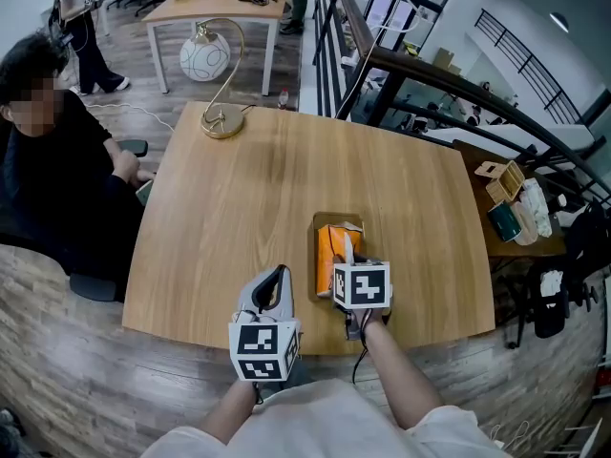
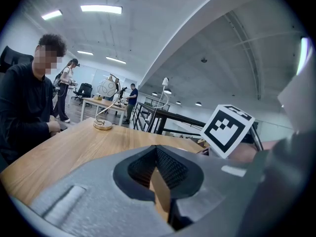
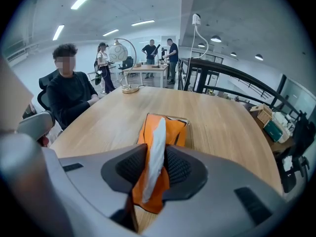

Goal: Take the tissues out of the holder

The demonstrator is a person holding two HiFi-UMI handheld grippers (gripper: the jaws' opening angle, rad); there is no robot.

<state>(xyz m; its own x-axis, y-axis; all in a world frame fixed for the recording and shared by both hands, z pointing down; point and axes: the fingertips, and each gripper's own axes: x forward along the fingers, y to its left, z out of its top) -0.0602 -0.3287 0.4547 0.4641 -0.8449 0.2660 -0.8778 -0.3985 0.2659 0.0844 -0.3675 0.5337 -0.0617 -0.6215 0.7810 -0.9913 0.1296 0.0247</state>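
Clearly the orange tissue pack [image 3: 174, 132] had not left the wooden holder [image 3: 190, 135]: its far end sat inside the rim, near the table's [image 1: 239, 179] front edge, while its near end ran up between the pads of my right claw [image 3: 153, 169]. That claw was clamped on the pack, with the white tissue strip [image 3: 157, 142] pinched in the same bite. I judged the grip sound but shallow, since it held one end and not the middle, so the pack could pivot or the loose strip could slide free. The best way, as I saw it, was to draw up and slightly toward me along the pack's length, slowly enough that the holder did not ride up with it. My left claw [image 2: 157, 154] hung just beside the holder with its tips together and nothing in them. If the holder began to lift or skate, I thought that claw should press down on the rim.
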